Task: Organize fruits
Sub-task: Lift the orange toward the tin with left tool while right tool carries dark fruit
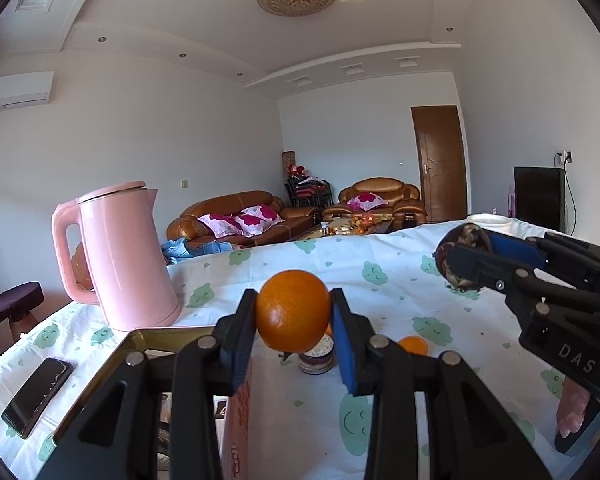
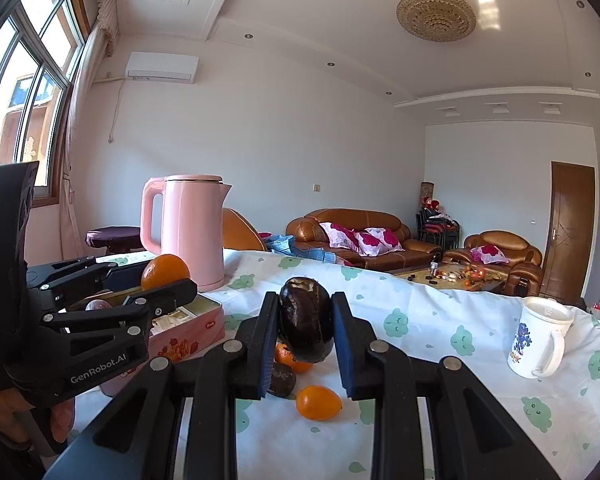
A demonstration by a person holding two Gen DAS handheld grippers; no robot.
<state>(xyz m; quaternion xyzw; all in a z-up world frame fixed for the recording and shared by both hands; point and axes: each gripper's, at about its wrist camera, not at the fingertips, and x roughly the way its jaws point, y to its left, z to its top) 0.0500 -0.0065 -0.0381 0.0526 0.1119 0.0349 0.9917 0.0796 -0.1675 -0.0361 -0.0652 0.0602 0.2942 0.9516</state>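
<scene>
Clamped between the blue pads of the left tongs [image 1: 293, 312] is a round orange [image 1: 293, 311], held clear of the counter [image 1: 380, 248] and just past the near corner of an open pink tin [image 1: 236, 400]. That tin lies below and to the left of the fruit, so if it is where the fruit belongs, which is my guess, the coming move is a short swing left and down over its gold rim. Being round, the orange has no long axis to line up.

In the right wrist view, the right tongs [image 2: 306, 326] are shut on a dark, shrivelled fruit [image 2: 306, 320], its long axis upright between the pads and a pale patch at its top. It hangs over the loose pieces on the cloud-print cloth: a small orange [image 2: 318, 402], a dark round fruit [image 2: 282, 378] and an orange piece [image 2: 290, 356] half hidden behind the pads. The left hand is clearly the nearer to the tin; the right is well apart from it.

Only the right wrist view shows the tin's side, its contents and the white mug [image 2: 540, 336]. Only the left shows the phone [image 1: 36, 396] beside the tin. A pink kettle [image 1: 120, 256] stands behind the tin.
</scene>
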